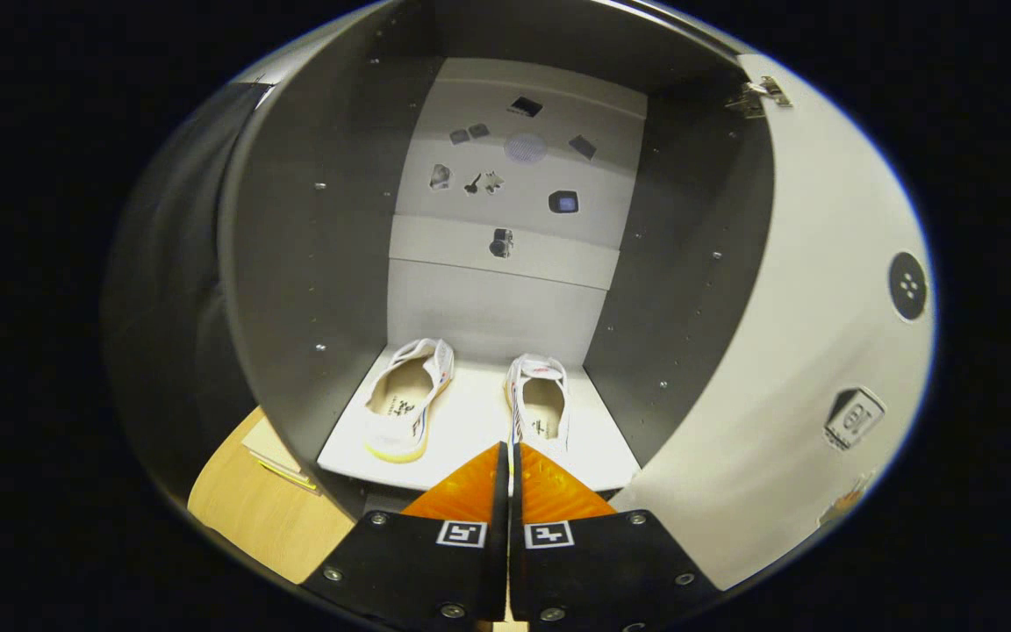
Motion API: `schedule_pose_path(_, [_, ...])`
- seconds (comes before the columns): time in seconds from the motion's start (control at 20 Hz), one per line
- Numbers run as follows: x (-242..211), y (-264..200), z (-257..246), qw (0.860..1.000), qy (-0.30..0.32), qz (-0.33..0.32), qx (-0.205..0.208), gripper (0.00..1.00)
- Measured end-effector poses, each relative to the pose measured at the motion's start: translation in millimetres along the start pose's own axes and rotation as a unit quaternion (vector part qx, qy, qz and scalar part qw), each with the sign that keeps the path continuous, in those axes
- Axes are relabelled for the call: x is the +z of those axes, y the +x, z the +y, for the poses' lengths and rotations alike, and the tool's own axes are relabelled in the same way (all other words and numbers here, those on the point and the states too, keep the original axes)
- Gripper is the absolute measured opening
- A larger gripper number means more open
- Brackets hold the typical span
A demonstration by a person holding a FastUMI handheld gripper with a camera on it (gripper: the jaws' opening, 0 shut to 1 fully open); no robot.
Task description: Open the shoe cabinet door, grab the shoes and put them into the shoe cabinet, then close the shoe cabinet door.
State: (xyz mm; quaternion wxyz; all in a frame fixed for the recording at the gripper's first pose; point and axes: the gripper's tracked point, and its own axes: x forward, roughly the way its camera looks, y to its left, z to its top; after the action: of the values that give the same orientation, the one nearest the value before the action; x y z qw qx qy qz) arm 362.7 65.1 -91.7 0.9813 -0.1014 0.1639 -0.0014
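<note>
The shoe cabinet (312,263) stands open, with dark side walls and a white floor. Its white door (813,351) is swung out to the right of my fingers. Two white shoes sit on the cabinet floor, toes toward me. The left shoe (409,404) lies free, ahead and to the left of the fingers. The right shoe (545,408) is just ahead of my gripper (508,452). The fingers are pressed together on a thin strip of its left side wall, which runs down between them.
The cabinet's white back panel (505,290) carries several small stickers. A hinge (760,95) sits at the door's top, and stickers dot the door's face. Wooden flooring (251,509) lies below the cabinet's left wall, with a dark cloth wall (172,290) further left.
</note>
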Motion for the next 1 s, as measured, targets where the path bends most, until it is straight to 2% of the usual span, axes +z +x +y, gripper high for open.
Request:
schedule_pose_path(0.3, [-23, -107, 8, 0.999, 0.015, -0.036, -0.006, 0.02])
schedule_pose_path(0.4, [-30, -143, 11, 0.999, 0.022, -0.047, -0.005, 0.05])
schedule_pose_path(0.7, [-30, -231, 16, 0.996, 0.047, -0.077, -0.002, 0.08])
schedule_pose_path(0.85, [-27, -264, 27, 0.994, 0.062, -0.094, 0.014, 0.12])
schedule_pose_path(1.0, [-31, -284, 28, 0.993, 0.059, -0.102, 0.02, 0.24])
